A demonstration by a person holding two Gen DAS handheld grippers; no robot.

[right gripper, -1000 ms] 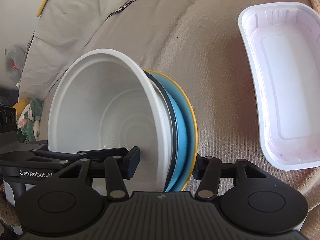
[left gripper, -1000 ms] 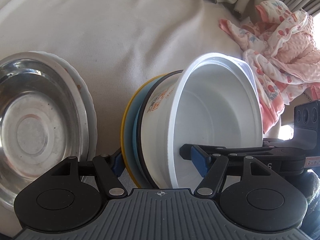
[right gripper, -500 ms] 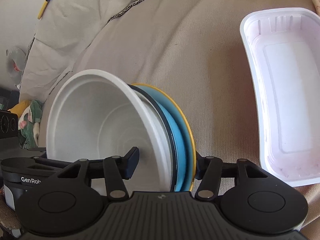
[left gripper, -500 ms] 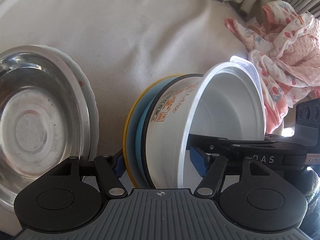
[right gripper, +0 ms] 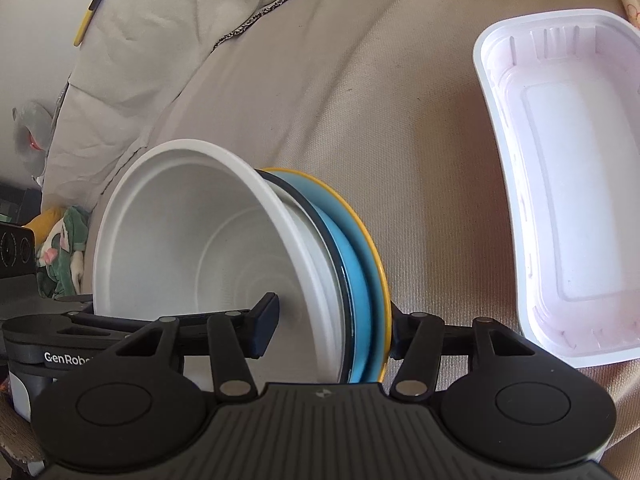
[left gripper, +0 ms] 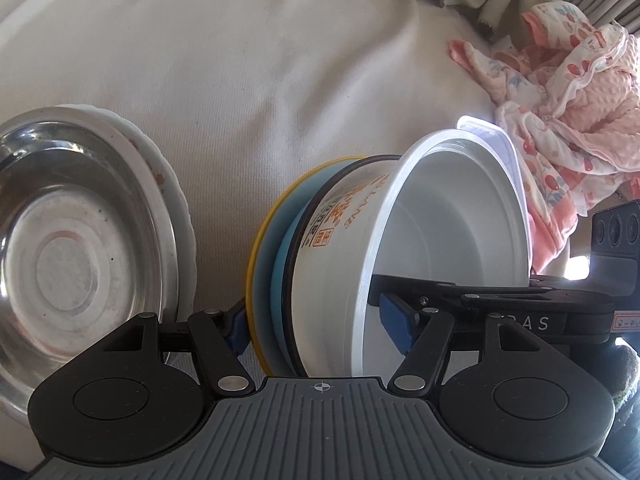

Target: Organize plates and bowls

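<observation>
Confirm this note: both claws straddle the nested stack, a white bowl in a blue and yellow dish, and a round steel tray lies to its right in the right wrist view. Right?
Not quite. The tray right of the stack is a white rectangular plastic one, as the right wrist view shows. The rest holds: left claw and right claw both straddle the stack.

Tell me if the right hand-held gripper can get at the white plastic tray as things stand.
Probably not yet: the right hand-held gripper is clamped on the stacked bowls. The white plastic tray lies unobstructed beside them.
</observation>
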